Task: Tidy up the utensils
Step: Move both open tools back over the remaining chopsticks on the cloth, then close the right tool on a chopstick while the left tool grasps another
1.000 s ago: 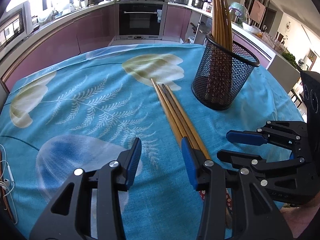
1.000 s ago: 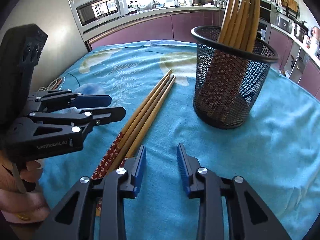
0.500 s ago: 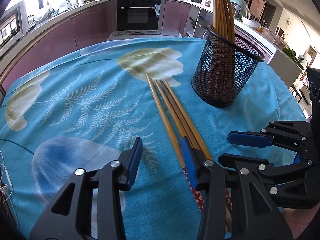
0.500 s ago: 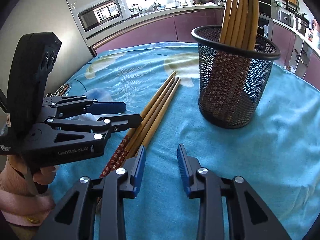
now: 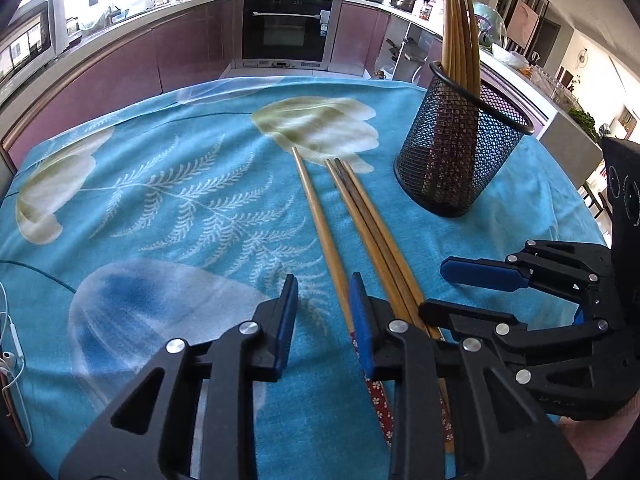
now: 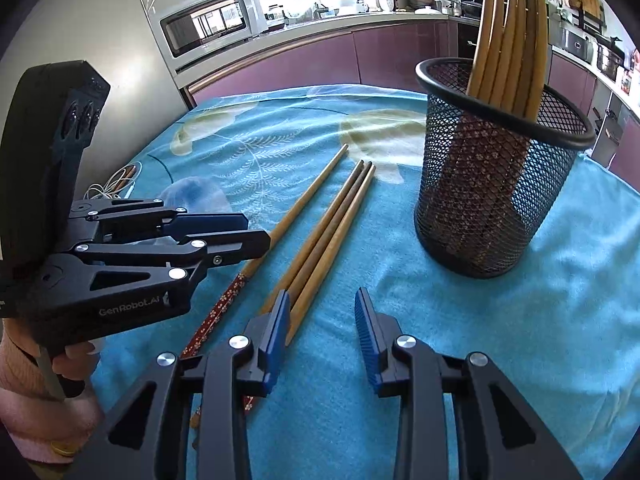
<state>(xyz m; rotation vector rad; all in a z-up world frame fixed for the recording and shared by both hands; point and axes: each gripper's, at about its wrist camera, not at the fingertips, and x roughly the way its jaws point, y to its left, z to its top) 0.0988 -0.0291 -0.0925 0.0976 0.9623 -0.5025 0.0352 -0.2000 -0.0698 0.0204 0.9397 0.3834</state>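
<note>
Bamboo chopsticks on turquoise cloth, four loose, more upright in mesh holder.

Left wrist view: single chopstick (image 5: 320, 224) now split off from trio (image 5: 372, 228), clear gap between where half a second back all four lay bundled. Left hand-held gripper (image 5: 323, 312) straddling that single stick low on its shaft, just above the red patterned end; jaws closing, narrower than a second ago, stick between them close by the right-hand pad (image 5: 360, 320), contact not certain, other pad apart from it. Reads as isolating one stick for pickup: separation done, pinch not yet complete. Right hand-held gripper (image 5: 460, 292) seen side-on just beside, lower finger lying against the trio, apparently pinning it. Black mesh holder (image 5: 460, 168) well beyond, upright on bench (image 5: 160, 184).

Right wrist view: right hand-held gripper (image 6: 322, 320) jaws opening a little, nothing pinched; left-hand pad (image 6: 278, 324) at or over the trio's (image 6: 324, 240) thick ends, bare cloth in the gap. Left hand-held gripper (image 6: 256, 236) side-on over single stick (image 6: 308, 196), fingers nearly together. Holder (image 6: 496, 184) near, five or so sticks (image 6: 508, 40) leaning inside, room left.

Obstacles: the two tools crowded close, risk of knocking; white cable (image 6: 116, 184) at bench edge, clear of the work; microwave (image 6: 208, 20) and counters far behind.
</note>
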